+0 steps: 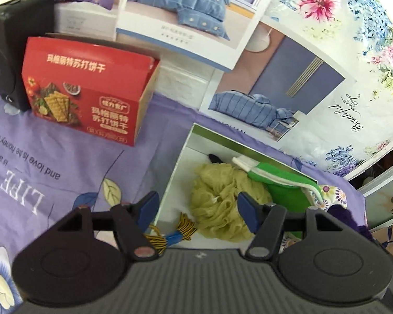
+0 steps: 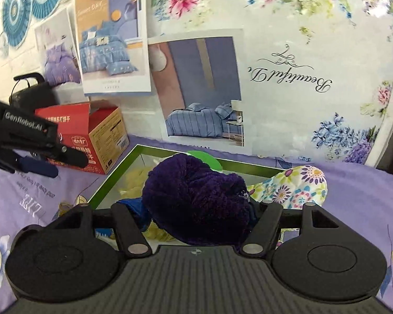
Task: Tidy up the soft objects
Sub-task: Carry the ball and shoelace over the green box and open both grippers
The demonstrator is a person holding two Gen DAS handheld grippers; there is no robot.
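A white box with a green rim (image 1: 182,157) lies on the purple bedsheet. In it are a yellow-green mesh bath pouf (image 1: 217,196), a green and white cloth (image 1: 283,183) and a yellow-black cord bundle (image 1: 175,233). My left gripper (image 1: 196,209) is open and empty above the box's near edge. My right gripper (image 2: 196,209) is shut on a dark purple fluffy cloth (image 2: 196,196), held over the box (image 2: 112,178). A floral pouch (image 2: 296,185) lies at the box's right side. The left gripper (image 2: 39,157) shows at the left of the right wrist view.
A red cracker box (image 1: 89,89) stands behind the white box to the left, next to a black speaker (image 1: 10,52). Bedding posters (image 1: 186,15) and a floral sheet (image 2: 301,52) cover the wall behind.
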